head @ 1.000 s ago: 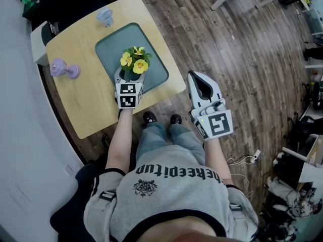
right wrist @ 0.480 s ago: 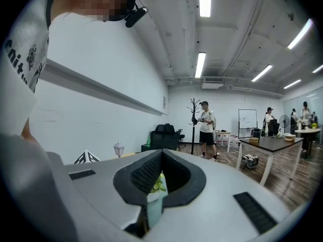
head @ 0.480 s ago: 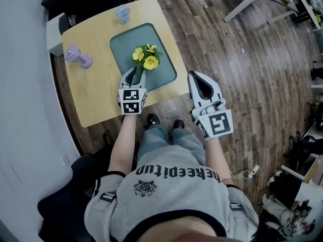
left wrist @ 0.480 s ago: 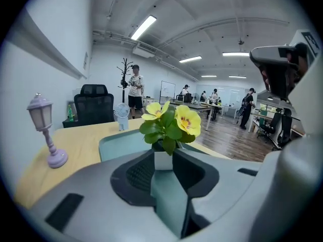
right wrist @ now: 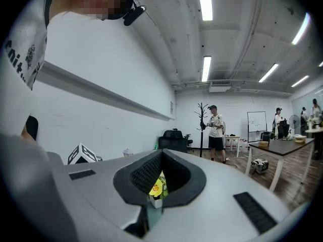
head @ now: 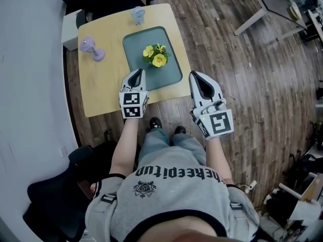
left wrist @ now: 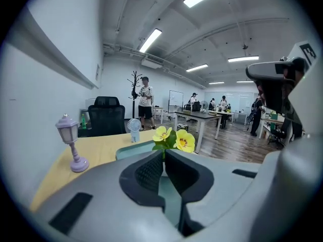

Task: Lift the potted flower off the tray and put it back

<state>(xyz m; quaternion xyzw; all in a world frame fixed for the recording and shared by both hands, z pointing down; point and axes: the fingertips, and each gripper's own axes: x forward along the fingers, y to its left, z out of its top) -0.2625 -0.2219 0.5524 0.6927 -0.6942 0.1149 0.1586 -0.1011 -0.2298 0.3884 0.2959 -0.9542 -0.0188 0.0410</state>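
Sweatshirt (head: 166, 195) "keepitup" | flower (head: 156, 58) on tray (head: 135, 48) | left claw (head: 139, 71) just clenched, right claw (head: 195, 75) clenched — empty

Wooden table (head: 103, 91), teal tray (head: 169, 78) (right of middle), purple lamp (head: 92, 49), small fan (head: 138, 15)

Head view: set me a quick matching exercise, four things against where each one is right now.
Things:
1 potted flower
2 purple lamp
3 small fan
4 right gripper

Places:
A over the wooden floor, off the table
B on the green tray
C on bare tabletop, left of the tray
D near the table's far edge, beyond the tray

Pairs: 1-B; 2-C; 3-D; 4-A
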